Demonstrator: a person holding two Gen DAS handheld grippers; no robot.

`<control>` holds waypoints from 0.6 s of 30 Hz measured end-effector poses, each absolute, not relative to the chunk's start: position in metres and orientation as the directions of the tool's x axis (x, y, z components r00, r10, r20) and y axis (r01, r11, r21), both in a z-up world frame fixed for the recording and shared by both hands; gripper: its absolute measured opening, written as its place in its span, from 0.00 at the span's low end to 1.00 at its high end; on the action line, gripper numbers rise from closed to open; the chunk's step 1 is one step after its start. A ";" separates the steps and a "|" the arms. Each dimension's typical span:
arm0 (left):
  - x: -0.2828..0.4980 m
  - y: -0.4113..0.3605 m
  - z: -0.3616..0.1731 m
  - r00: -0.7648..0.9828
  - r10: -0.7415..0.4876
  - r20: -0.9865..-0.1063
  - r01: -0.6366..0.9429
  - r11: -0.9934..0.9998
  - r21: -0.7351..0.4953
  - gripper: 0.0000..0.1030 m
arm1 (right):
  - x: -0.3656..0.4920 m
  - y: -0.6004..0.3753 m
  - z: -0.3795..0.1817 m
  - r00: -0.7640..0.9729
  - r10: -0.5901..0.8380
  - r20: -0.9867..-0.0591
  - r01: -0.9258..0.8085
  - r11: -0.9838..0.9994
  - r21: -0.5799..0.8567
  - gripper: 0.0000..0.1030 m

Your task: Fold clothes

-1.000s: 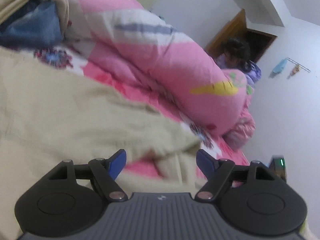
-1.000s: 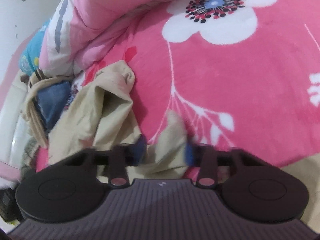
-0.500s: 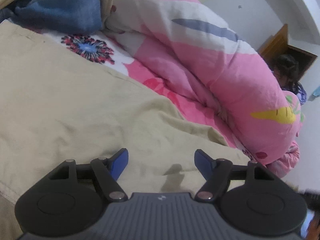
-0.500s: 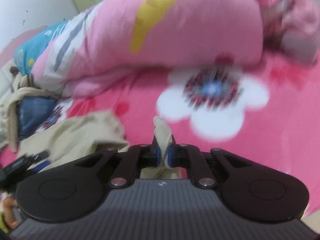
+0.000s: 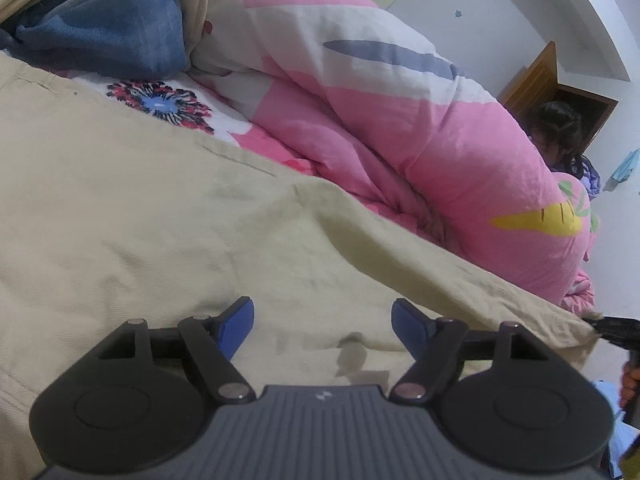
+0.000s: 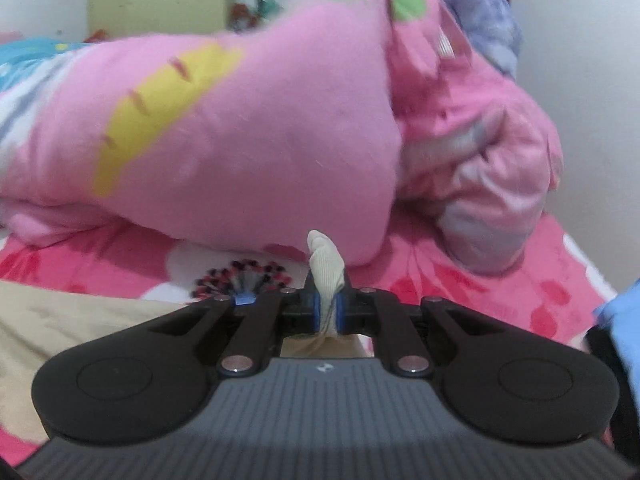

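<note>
A beige garment lies spread over the pink flowered bed sheet and fills the lower left of the left wrist view. My left gripper hovers just over it, open, with nothing between its blue pads. My right gripper is shut on a tip of the same beige garment, which sticks up between the pads. The rest of the cloth trails off to the lower left of the right wrist view. In the left wrist view the garment's far corner is pulled taut toward the right gripper.
A rolled pink quilt with a carrot print runs along the far side of the bed. Blue denim clothes are heaped at the top left. A person sits behind the quilt near a wooden door. A pink padded jacket lies at the quilt's end.
My right gripper closed on the garment's end and carried it to the right, stretching the cloth flat. My left gripper moved forward over the spread garment and stayed open.
</note>
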State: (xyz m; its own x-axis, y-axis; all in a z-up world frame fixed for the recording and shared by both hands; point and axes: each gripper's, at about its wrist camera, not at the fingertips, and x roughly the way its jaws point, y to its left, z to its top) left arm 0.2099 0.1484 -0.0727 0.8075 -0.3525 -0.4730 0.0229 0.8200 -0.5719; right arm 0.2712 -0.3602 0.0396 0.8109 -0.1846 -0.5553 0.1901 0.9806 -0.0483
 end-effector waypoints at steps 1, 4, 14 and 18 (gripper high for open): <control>0.210 0.148 -0.073 0.807 -0.353 -0.473 0.024 0.820 -0.571 0.76 | 0.280 -0.364 0.032 0.804 -0.192 -0.562 0.199 0.979 -0.049 0.06; 0.210 0.148 -0.073 0.807 -0.356 -0.471 0.031 0.822 -0.569 0.76 | 0.310 -0.372 0.009 0.790 -0.213 -0.575 0.223 0.973 -0.055 0.07; 0.210 0.147 -0.074 0.809 -0.367 -0.460 0.051 0.823 -0.566 0.78 | 0.354 -0.430 -0.032 0.773 -0.316 -0.550 0.420 0.905 0.072 0.38; 0.209 0.148 -0.073 0.813 -0.373 -0.448 0.058 0.816 -0.575 0.78 | 0.305 -0.461 -0.009 0.836 -0.315 -0.450 0.465 0.842 0.275 0.38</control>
State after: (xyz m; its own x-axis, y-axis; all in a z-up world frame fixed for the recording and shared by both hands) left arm 0.2088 0.1481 -0.0733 0.8126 -0.3730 -0.4478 0.0576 0.8160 -0.5751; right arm 0.3053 -0.4612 -0.0085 0.8357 -0.3146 -0.4502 0.4648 0.8418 0.2746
